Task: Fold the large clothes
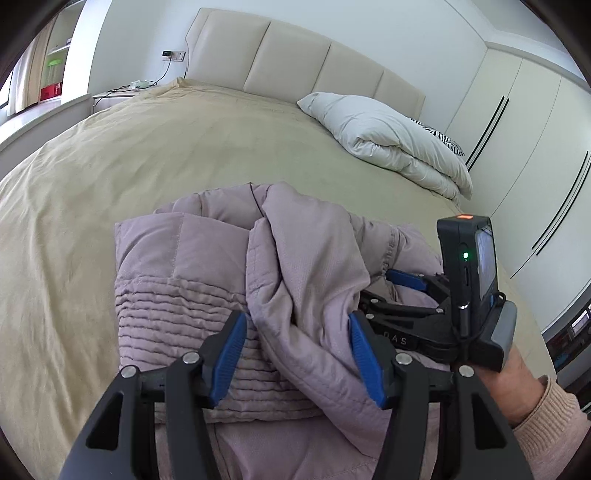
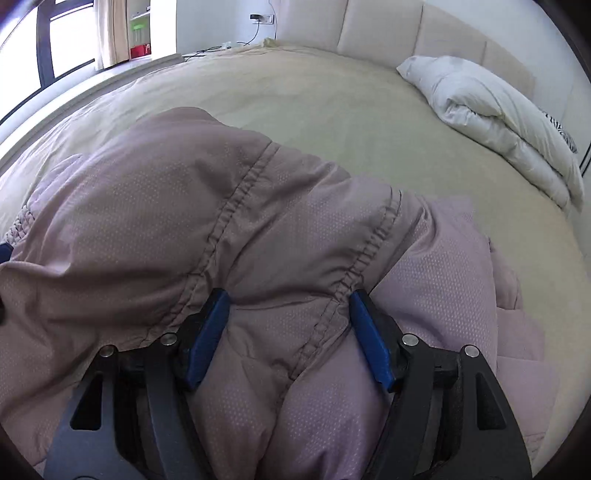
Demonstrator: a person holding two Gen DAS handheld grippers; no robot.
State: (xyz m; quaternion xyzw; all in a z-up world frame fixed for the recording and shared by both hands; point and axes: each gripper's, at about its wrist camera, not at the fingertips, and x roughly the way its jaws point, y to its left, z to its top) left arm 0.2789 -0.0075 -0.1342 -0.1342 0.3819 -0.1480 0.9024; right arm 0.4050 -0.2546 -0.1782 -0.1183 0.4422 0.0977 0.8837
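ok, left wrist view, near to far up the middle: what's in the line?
Left claw → mauve padded jacket → beige bedspread → cream padded headboard → white wall.

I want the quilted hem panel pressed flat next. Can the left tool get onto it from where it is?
Probably yes: the left tool is open right above the quilted hem panel, though a loose jacket fold between its fingers covers the panel's right side.
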